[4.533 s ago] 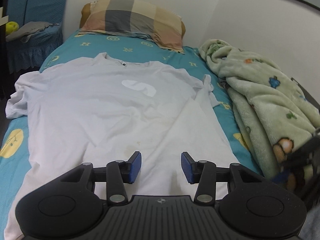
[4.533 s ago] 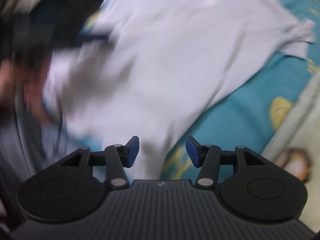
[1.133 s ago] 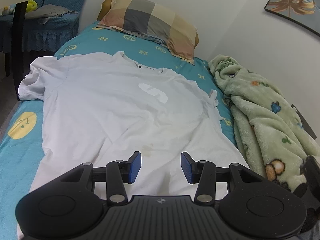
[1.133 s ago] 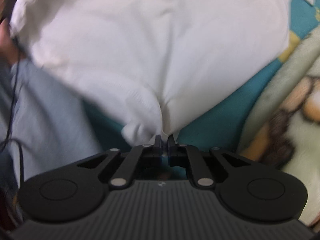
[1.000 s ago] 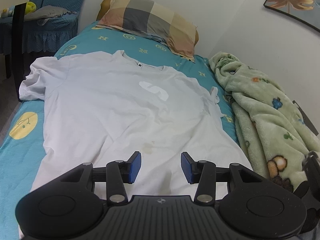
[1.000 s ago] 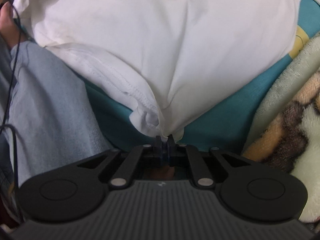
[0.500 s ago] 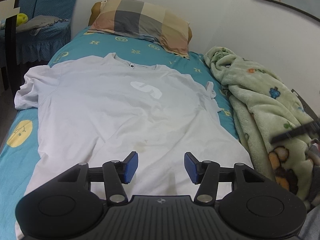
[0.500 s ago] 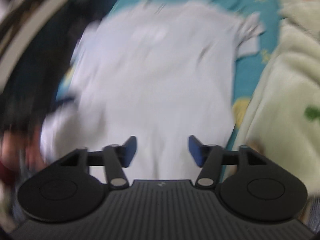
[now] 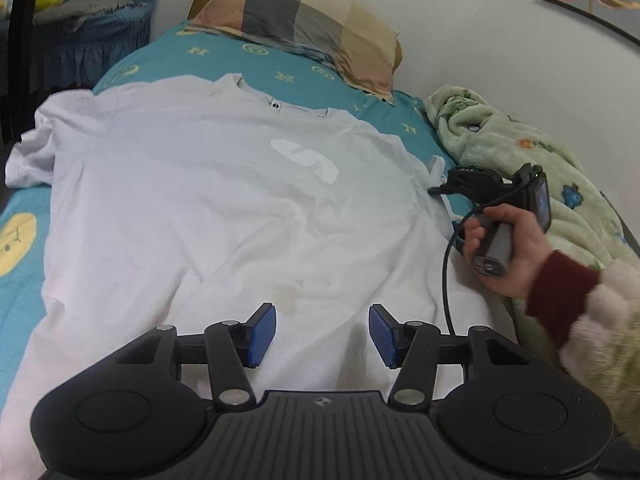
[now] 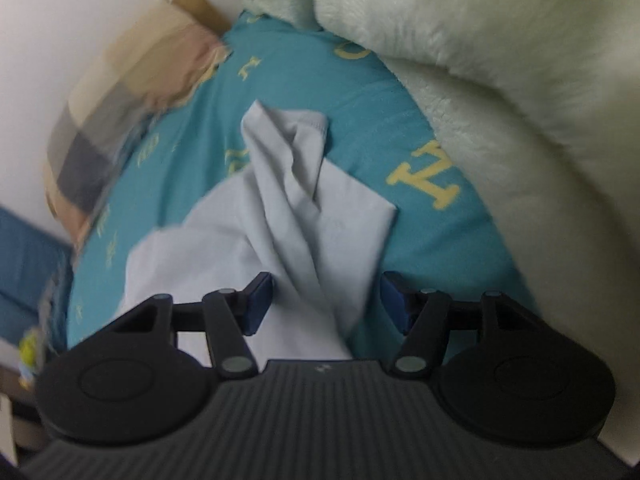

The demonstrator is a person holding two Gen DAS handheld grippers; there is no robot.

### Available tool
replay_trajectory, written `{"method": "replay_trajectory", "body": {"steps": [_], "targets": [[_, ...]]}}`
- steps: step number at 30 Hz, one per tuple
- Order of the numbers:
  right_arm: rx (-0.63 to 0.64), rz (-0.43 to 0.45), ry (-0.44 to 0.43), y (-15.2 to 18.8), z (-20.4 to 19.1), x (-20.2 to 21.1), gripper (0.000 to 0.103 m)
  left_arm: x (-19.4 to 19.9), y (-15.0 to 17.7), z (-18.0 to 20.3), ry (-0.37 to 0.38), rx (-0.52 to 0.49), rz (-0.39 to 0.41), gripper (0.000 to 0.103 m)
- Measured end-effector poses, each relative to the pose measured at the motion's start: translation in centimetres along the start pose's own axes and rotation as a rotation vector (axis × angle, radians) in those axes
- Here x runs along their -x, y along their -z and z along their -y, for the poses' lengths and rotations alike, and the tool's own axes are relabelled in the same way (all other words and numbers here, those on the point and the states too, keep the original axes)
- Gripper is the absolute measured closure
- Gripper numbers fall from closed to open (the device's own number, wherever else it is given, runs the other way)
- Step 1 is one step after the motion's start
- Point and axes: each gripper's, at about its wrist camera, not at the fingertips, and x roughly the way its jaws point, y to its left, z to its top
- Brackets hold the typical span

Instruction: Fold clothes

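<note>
Both grippers (image 9: 322, 334) (image 10: 327, 301) unclenched; crumpled sleeve (image 10: 304, 184) close-up in R view only.

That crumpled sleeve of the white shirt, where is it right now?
In the right wrist view the sleeve lies bunched on the teal bedsheet, just ahead of the open right tool, with the fluffy green blanket close on its right.

The left gripper (image 9: 322, 334) is held out flat, and its two blue fingers (image 9: 262, 334) are wide apart with nothing between them. The right gripper (image 10: 326, 306) has its fingers (image 10: 258, 302) spread wide too. The right hand (image 9: 508, 248) is wrapped around the handle, with a dark red sleeve at the wrist.
</note>
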Motion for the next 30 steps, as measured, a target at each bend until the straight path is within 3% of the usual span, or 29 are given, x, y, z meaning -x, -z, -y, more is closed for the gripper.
{"method": "replay_trajectory", "body": {"steps": [8, 9, 10, 11, 14, 21, 24, 30], "targets": [[0.003, 0.178, -0.107, -1.7, -0.6, -2.6, 0.04, -2.0, -0.8, -2.0, 0.001, 0.074, -0.018, 0.049], [0.03, 0.19, -0.088, -1.8, -0.9, -2.7, 0.048, -2.1, -0.9, -2.0, -0.001, 0.074, -0.016, 0.049], [0.065, 0.196, -0.064, -1.9, -1.3, -2.8, 0.075, -2.1, -0.9, -2.0, -0.007, 0.071, -0.012, 0.049], [0.096, 0.203, -0.052, -1.9, -1.7, -2.5, 0.094, -2.1, -1.0, -1.9, -0.012, 0.067, -0.007, 0.049], [0.184, 0.225, -0.028, -1.9, -2.9, -1.0, 0.094, -2.0, -1.1, -1.7, -0.023, 0.054, 0.006, 0.051], [0.478, 0.336, -0.044, -0.8, -10.0, 5.6, 0.095, 0.0, -1.2, -0.9, -0.039, 0.025, 0.072, 0.051], [0.604, 0.348, -0.073, 1.5, -14.0, 7.5, 0.094, 1.1, -1.5, -0.9, -0.043, 0.031, 0.104, 0.051], [0.847, 0.283, -0.147, 9.5, -20.4, 5.5, 0.094, 2.8, -2.0, -2.0, -0.04, 0.076, 0.154, 0.051]]}}
